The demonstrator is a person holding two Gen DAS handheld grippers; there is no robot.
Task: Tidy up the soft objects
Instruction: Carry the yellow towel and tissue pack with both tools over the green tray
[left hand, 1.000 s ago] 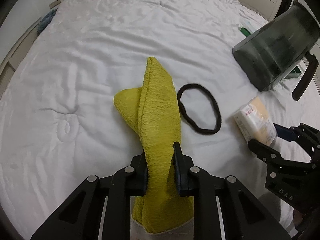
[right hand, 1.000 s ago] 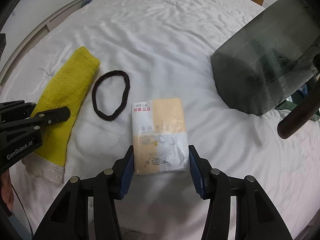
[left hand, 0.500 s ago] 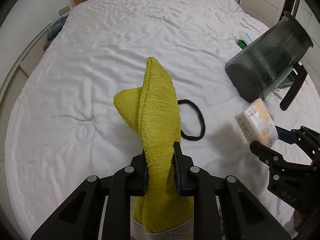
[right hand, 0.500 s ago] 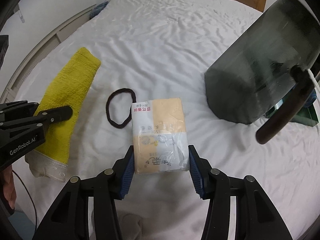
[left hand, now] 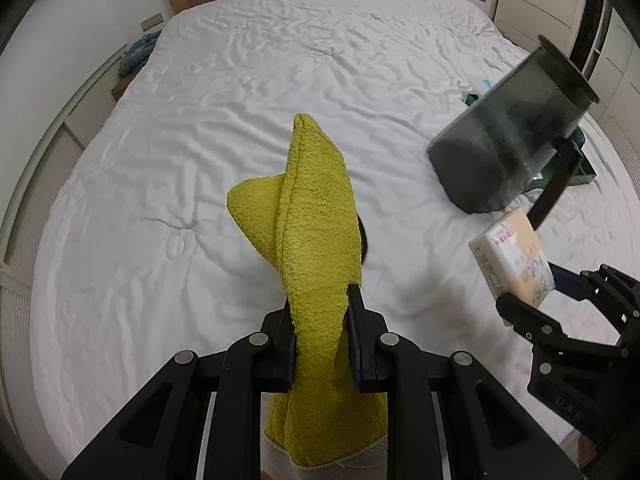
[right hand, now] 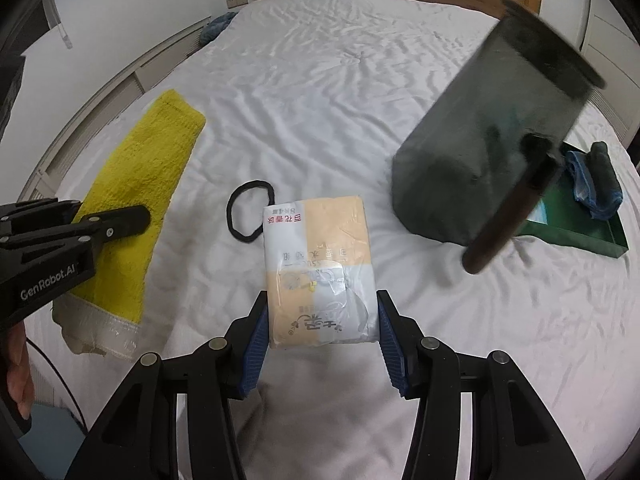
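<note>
Yellow towel point(left hand: 316, 240): folded, raised above the bed, clamped between the jaws of the left gripper point(left hand: 320, 334); its white hem hangs below them.
Tissue pack point(right hand: 320, 268): held off the bed, the right gripper point(right hand: 320, 340) with its jaws closed on the pack's sides.
Black hair band point(right hand: 250, 216): flat on the bed, between towel and pack.
Dark bin point(right hand: 492, 132): tilted, near the pack's right.
Green tray point(right hand: 576, 236): behind the bin, holding blue and dark cloths point(right hand: 596, 180).
Bed point(left hand: 248, 92): white, wrinkled cover.
</note>
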